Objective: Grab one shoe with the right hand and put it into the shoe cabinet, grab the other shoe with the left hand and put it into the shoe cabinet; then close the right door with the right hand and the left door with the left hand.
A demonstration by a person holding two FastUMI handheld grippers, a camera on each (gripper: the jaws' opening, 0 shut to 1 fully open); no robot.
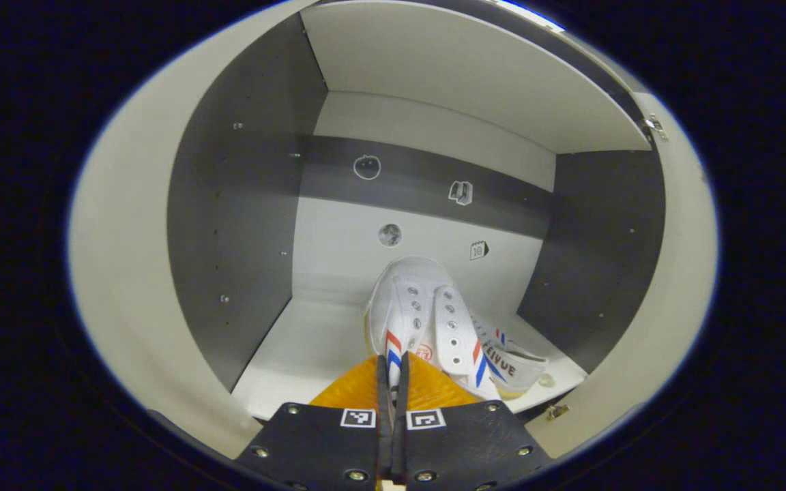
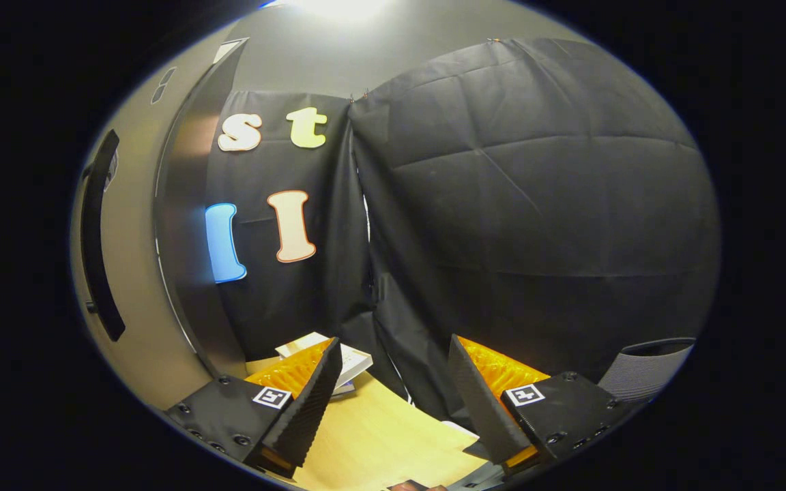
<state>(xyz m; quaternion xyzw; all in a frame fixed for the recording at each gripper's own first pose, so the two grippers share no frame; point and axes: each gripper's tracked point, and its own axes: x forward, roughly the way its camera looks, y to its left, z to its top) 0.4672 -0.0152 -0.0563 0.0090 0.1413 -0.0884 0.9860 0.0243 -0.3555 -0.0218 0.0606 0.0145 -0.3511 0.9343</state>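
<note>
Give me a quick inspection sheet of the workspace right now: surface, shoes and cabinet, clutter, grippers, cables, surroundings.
Surface: pale wooden table.
Job's things: shoe cabinet open; a white shoe inside at the left gripper's tips, second shoe lying beside it on the shelf; door with dark handle ajar.
Clutter: white booklets on the table.
Grippers: left gripper closed on the shoe's heel edge; right gripper open, empty.
Cables: nothing seen.
Surroundings: black cloth wall.
</note>
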